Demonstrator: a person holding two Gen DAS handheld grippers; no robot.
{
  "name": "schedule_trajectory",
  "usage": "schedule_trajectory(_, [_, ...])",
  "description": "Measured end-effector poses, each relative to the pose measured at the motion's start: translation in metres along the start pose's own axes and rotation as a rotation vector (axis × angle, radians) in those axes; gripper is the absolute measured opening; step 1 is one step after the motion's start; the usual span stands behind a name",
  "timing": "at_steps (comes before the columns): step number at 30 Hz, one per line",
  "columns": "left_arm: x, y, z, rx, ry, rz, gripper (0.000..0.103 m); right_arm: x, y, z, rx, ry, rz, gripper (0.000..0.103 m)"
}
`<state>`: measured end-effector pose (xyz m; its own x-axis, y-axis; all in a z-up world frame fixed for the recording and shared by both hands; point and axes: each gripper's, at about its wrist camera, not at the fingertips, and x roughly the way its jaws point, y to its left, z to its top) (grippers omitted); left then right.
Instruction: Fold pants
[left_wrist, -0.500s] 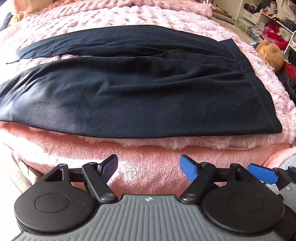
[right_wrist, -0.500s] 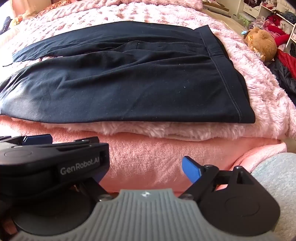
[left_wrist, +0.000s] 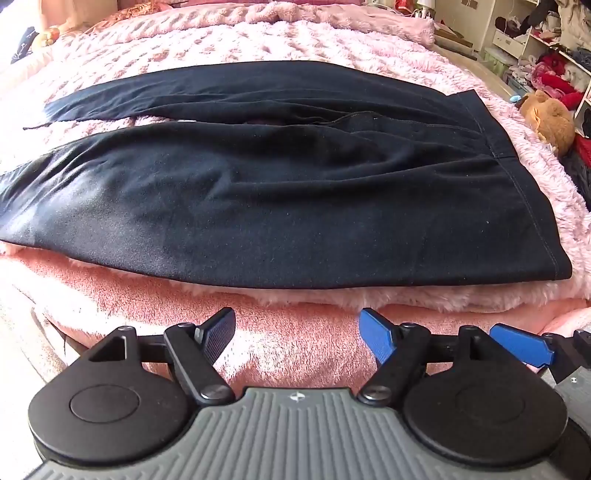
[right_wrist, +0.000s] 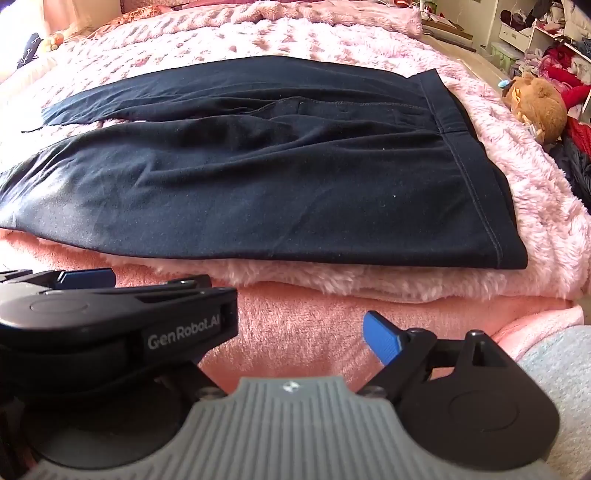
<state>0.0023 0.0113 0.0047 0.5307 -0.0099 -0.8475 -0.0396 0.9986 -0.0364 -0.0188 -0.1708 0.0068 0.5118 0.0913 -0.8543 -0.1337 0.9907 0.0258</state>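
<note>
- Against the views half a second back, the pants (left_wrist: 258, 192) fill slightly more of both frames. Both grippers have edged nearer the bed (left_wrist: 288, 347). I judge this an approach; no fold has begun.
- The pants are dark, lying flat across the fluffy pink blanket (left_wrist: 258, 40), with the waistband (left_wrist: 517, 177) at three o'clock, the legs running to nine o'clock and slightly parted.
- Left gripper (left_wrist: 297, 330): jaws spread wide, empty, at six o'clock, short of the cloth.
- Right gripper (right_wrist: 295, 332): likewise spread and empty.
</note>
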Motion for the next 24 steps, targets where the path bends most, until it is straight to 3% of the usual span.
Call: schedule_trajectory(24, [-0.007, 0.006, 0.003, -0.009, -0.022, 0.005, 0.088, -0.006, 0.011, 0.004, -0.002, -0.016, 0.018, 0.081])
